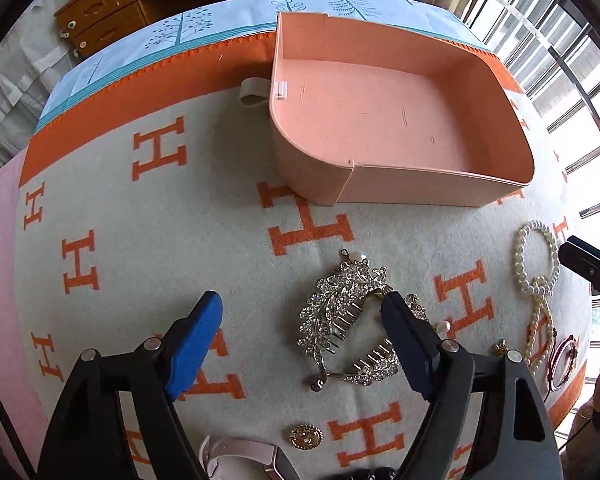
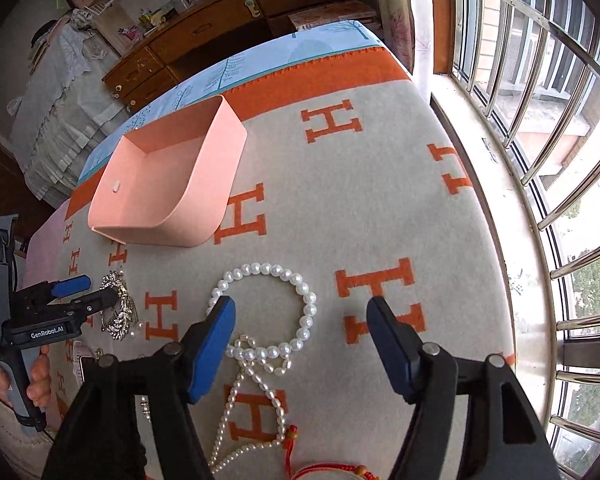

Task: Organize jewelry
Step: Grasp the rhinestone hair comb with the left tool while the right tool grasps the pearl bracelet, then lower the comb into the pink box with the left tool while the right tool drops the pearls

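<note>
One pink tray (image 1: pixel 400 128), open-topped, nothing in it. Two rhinestone leaf hair combs (image 1: pixel 340 308) lying together, partly overlapping. One small round gold brooch (image 1: pixel 306 437). One pearl bracelet (image 2: pixel 284 304), big beads, closed loop. One or maybe more small-bead pearl strands (image 2: pixel 256 392) tangled below it; count unclear. One red cord bracelet (image 1: pixel 562 356) at the right edge. One pale pink band-like item (image 1: pixel 240 458) at the bottom edge, cut off. One small gold piece (image 1: pixel 500 347) near the finger, too small to identify. Two grippers: left gripper (image 1: pixel 300 340), right gripper (image 2: pixel 300 340).
</note>
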{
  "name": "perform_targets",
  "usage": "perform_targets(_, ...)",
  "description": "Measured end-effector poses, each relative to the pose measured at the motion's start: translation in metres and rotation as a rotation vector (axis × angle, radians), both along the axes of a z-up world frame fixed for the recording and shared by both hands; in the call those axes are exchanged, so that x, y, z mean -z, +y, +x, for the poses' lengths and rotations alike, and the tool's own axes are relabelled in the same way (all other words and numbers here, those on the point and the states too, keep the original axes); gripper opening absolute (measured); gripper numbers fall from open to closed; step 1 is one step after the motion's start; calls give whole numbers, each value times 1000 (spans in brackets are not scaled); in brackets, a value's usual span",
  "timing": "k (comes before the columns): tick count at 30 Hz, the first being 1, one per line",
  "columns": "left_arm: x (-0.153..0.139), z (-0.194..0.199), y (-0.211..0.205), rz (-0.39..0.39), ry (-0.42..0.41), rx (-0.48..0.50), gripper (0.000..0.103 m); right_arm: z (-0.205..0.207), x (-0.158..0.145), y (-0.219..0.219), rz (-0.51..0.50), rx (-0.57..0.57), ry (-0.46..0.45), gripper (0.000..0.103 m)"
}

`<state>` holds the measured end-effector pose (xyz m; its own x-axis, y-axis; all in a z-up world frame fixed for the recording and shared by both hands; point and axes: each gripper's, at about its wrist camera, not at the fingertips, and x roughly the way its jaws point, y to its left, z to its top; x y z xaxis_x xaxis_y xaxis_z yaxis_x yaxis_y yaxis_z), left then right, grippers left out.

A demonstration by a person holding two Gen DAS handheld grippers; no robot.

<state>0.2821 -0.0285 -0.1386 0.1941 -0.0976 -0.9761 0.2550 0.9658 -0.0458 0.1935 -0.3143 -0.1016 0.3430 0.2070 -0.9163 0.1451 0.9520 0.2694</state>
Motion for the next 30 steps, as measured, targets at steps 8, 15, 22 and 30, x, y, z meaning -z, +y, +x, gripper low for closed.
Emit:
perform_targets(8,1,2,-4,-33,51,17,48,5,7,15,-95,-48,5,48)
perform_targets(15,2,-4,-7,-12,32,13,27,8,8,20,-151,-78,-8,11)
perform_targets(22,-10,-7,3,-27,8,-40,25,7,6,22,-123,-82,-15,7)
perform_targets(30,-68,-16,16,-40,-98,-58,24,3,-47,38,-116,-107,-140,7)
